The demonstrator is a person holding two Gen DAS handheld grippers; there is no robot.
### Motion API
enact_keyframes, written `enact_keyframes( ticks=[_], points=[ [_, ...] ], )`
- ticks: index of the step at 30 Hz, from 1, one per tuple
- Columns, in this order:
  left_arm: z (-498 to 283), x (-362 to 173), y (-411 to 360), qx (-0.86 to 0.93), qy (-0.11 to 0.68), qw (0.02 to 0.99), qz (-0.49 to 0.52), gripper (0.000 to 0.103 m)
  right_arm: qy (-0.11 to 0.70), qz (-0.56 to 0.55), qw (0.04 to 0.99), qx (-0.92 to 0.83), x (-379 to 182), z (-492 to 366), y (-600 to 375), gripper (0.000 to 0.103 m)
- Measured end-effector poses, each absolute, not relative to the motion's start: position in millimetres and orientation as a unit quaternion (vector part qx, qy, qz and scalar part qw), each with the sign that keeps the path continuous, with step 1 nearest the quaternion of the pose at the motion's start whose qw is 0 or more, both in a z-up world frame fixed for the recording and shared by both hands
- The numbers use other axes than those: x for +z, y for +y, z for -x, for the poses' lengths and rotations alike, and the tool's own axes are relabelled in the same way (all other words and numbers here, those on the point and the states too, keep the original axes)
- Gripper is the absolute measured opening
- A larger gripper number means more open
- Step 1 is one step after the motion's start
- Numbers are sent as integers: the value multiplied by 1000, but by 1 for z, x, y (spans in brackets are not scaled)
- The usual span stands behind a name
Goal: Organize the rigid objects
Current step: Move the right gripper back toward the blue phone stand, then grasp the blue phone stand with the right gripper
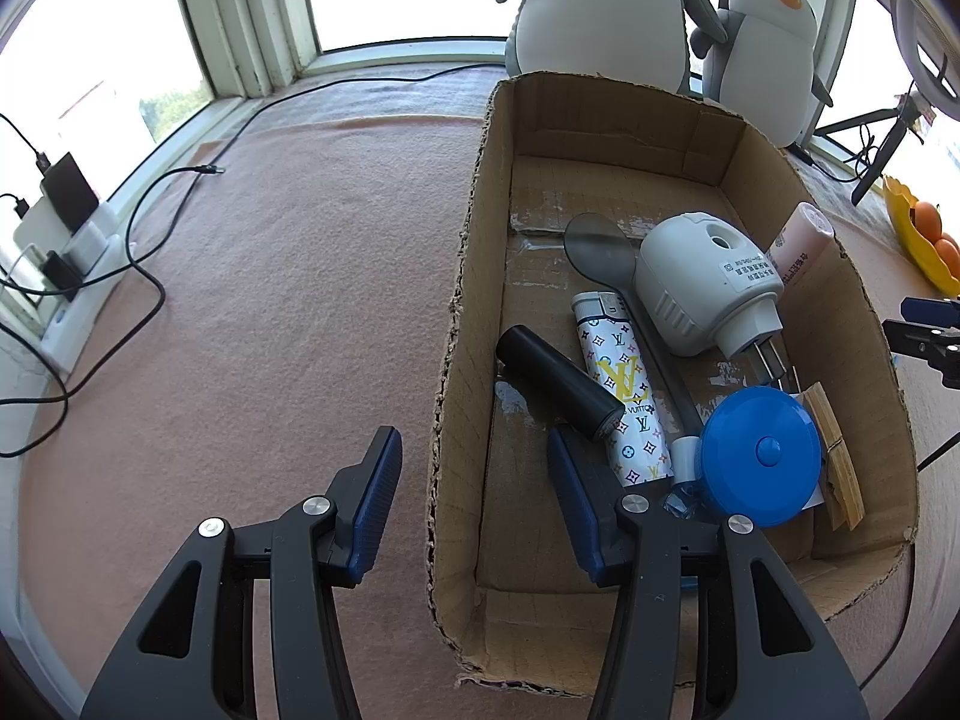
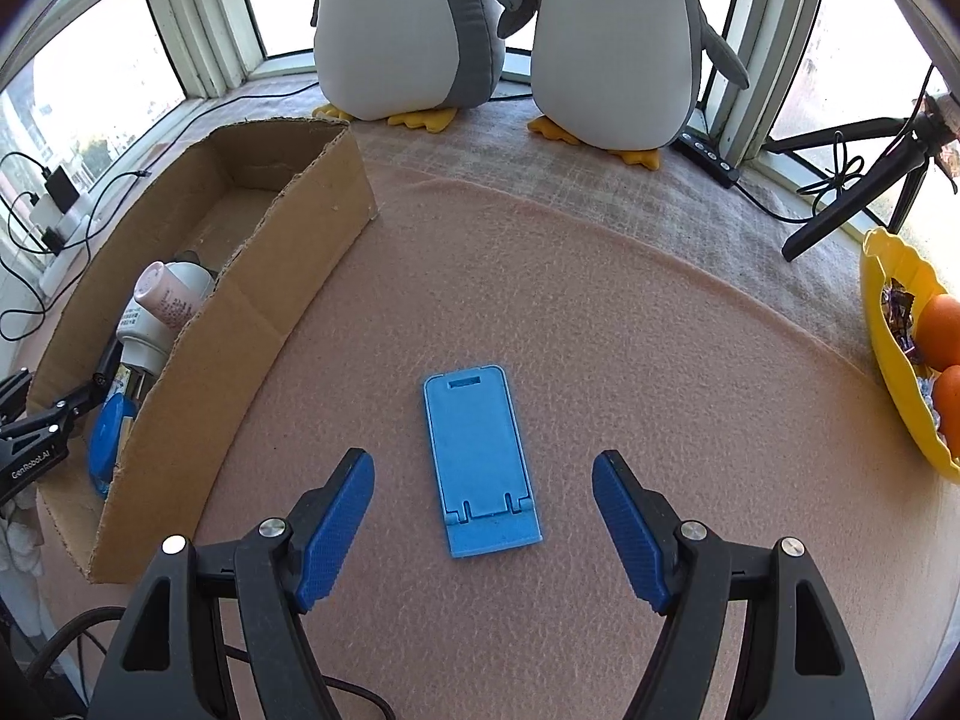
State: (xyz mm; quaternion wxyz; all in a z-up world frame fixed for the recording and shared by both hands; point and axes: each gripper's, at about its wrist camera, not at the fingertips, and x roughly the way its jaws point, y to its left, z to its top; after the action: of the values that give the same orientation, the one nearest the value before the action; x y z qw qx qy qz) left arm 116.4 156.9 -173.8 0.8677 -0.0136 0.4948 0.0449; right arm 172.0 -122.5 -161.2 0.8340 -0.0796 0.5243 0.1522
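Observation:
A blue phone stand (image 2: 480, 459) lies flat on the pink blanket. My right gripper (image 2: 483, 462) hangs over it, open, one finger on each side and neither touching it. The cardboard box (image 1: 600, 102) holds a black cylinder (image 1: 558, 381), a patterned lighter (image 1: 624, 390), a grey spoon (image 1: 597, 246), a white plug-in device (image 1: 702, 288), a blue round case (image 1: 759, 456), a pink bottle (image 1: 801, 240) and a wooden peg (image 1: 837, 468). My left gripper (image 1: 471, 444) straddles the box's left wall, jaws apart, pads clear of the cardboard.
Two plush penguins (image 2: 408, 30) stand at the back by the window. A yellow bowl (image 2: 894, 396) with oranges sits at the right edge, a black tripod (image 2: 870, 186) behind it. Cables (image 1: 144, 276) and a power strip (image 1: 78, 252) lie at the far left.

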Motion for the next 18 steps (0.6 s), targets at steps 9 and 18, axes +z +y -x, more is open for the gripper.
enact_keyframes(
  ticks=[9, 18],
  points=[
    [-116, -174, 157, 45, 495, 868, 14, 51, 545, 76, 822, 149, -174, -182, -124, 72],
    [-116, -174, 157, 45, 495, 868, 14, 51, 553, 75, 815, 155, -181, -185, -124, 71]
  ],
)
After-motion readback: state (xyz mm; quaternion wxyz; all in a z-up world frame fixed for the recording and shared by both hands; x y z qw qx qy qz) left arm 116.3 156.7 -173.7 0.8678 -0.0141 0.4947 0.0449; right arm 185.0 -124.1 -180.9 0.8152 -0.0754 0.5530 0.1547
